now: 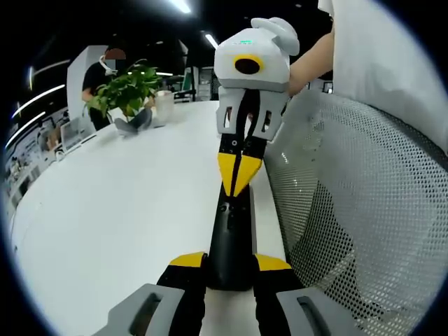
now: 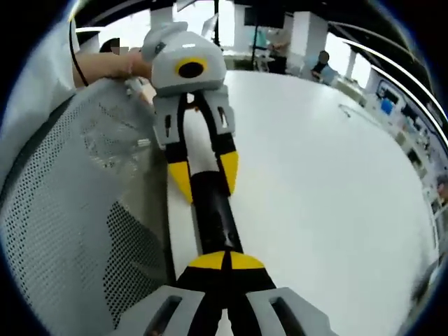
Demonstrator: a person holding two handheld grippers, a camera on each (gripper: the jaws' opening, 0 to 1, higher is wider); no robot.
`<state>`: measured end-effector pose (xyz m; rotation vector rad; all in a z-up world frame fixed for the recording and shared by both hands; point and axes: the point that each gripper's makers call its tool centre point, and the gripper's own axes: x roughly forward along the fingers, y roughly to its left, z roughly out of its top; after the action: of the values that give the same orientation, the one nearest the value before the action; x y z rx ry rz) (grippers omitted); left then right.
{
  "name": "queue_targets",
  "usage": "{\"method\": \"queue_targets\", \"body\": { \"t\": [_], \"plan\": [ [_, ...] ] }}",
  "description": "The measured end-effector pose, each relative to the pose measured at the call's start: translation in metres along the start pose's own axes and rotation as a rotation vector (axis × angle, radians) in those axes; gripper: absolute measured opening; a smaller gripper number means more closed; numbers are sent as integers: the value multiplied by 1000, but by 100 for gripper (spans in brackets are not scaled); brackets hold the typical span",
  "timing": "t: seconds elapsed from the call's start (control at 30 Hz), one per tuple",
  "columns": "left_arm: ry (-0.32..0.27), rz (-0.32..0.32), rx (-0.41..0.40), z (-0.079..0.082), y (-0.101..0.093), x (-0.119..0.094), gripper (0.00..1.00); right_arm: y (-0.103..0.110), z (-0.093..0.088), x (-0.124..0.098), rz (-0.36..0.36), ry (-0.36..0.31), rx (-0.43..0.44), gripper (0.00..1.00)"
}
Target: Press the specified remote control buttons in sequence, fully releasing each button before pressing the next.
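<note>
Remote (image 1: 231, 241): slim, black, lying on white counter (image 1: 126, 210); your left gripper (image 1: 231, 269) clamps its end, right gripper (image 2: 225, 262) closed above it.

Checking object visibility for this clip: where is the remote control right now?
The remote control lies at the white table edge beside the mesh chair back, clamped by the left tongs, the right tongs closed at its far end.

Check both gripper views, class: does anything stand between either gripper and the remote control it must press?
Nothing visible does. The left gripper is shut on the near end of the black remote control, with its jaws on either side. The right gripper has its closed yellow tips down on the far end. Beside them stands a mesh chair back.
</note>
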<state>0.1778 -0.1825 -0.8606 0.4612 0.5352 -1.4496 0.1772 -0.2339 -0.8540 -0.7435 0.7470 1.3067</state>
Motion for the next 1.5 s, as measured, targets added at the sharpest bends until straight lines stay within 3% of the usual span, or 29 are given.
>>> {"method": "queue_targets", "body": {
  "t": [0.17,0.37,0.67,0.73,0.77,0.9,1.0,1.1,1.17,1.27,1.4,1.5],
  "plan": [
    [0,-1,0,0,0,0,25,2,1,1,5,41,-149,0],
    [-1,-1,1,0,0,0,25,6,2,4,11,114,-451,0],
    [0,-2,0,0,0,0,25,7,3,9,112,220,-773,0],
    [1,-3,0,0,0,0,25,6,3,10,147,245,-764,0],
    [1,-4,0,0,0,0,25,7,3,10,171,256,-691,0],
    [2,-4,1,0,0,1,25,4,7,10,205,251,-304,0],
    [2,-3,0,0,0,0,25,0,10,10,205,200,3,0],
    [0,-2,0,0,0,1,25,-3,10,9,169,166,183,0],
    [-2,-1,0,0,0,0,25,-3,9,8,154,139,170,0],
    [-2,0,1,0,0,0,25,1,10,8,117,101,28,0],
    [-3,0,0,0,0,0,25,3,10,7,62,119,-157,0],
    [-3,1,1,0,0,0,25,6,10,7,59,130,-183,0]
  ]
}}
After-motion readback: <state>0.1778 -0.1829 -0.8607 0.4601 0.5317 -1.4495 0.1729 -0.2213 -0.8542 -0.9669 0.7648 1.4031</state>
